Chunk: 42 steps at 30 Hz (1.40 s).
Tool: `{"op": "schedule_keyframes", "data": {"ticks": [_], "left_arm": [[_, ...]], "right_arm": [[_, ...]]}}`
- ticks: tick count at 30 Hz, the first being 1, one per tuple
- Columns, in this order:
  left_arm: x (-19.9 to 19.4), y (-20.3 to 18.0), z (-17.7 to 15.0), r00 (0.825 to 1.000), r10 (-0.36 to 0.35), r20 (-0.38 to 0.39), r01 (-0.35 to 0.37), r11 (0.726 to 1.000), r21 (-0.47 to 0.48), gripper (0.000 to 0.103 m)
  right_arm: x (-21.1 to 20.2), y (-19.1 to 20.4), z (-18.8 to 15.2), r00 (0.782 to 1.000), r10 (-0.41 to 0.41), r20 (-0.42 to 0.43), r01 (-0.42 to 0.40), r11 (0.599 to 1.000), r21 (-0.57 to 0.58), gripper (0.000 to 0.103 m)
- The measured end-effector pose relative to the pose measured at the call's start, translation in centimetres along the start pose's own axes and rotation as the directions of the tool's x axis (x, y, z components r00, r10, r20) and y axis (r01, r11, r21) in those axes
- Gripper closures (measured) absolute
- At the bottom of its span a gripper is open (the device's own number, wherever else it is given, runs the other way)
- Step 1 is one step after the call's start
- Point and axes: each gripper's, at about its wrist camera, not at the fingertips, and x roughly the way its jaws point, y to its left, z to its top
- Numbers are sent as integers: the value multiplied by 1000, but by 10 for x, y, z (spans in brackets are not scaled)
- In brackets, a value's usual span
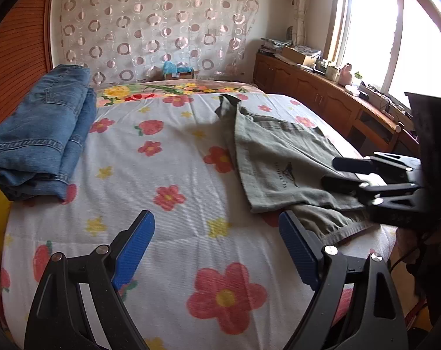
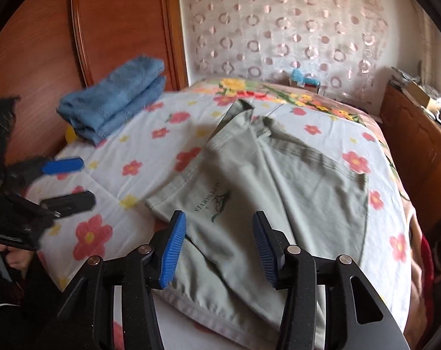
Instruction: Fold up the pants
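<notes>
Left hand-held gripper (image 1: 217, 242) spread wide over flowered bed (image 1: 173, 151), nothing between blue pads. Right hand-held gripper (image 2: 219, 243) partly spread above grey-green pants (image 2: 293, 180), gripping nothing. Pants lie half-folded mid-bed. Folded jeans (image 1: 42, 134) near headboard.

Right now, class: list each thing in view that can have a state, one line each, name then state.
Grey-green pants: partly folded, lying flat on the bed, not gripped.
Blue jeans: folded, stacked near the headboard.
Left gripper: open, empty, over the bedsheet.
Right gripper: open, above the pants, pads not pressing.
</notes>
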Motion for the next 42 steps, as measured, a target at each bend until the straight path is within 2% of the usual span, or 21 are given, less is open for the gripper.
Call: {"op": "schedule_keyframes", "data": {"ticks": [1, 4, 8, 22, 24, 26, 28, 33, 42], "left_arm": [[-1, 3, 0, 1000, 4, 2, -4, 1000, -4, 15], [-5, 8, 1, 1000, 11, 9, -11, 1000, -11, 15], [-10, 17, 1, 1000, 24, 15, -24, 999, -21, 15], [-17, 40, -2, 998, 58, 25, -57, 997, -54, 15], [-17, 41, -2, 998, 59, 24, -57, 997, -57, 15], [-16, 40, -2, 998, 58, 22, -57, 997, -55, 15], [-15, 38, -2, 998, 52, 18, -51, 997, -50, 15], [-5, 24, -2, 1000, 25, 0, -25, 999, -24, 15], [16, -18, 10, 999, -42, -14, 43, 997, 57, 15]], "right_arm": [[6, 4, 2, 1000, -8, -13, 8, 1000, -14, 53], [17, 12, 4, 998, 61, -7, -61, 997, -40, 53], [37, 20, 9, 995, 97, -29, -98, 993, -70, 53], [78, 41, 17, 988, 123, -94, -138, 976, -168, 53], [79, 40, 18, 988, 124, -94, -139, 975, -171, 62], [77, 38, 20, 986, 140, -95, -155, 973, -170, 86], [71, 34, 22, 984, 159, -83, -171, 972, -159, 99], [45, 17, 33, 988, 153, -2, -151, 978, -140, 100], [22, -40, 47, 997, 35, 72, -29, 996, -85, 100]]}}
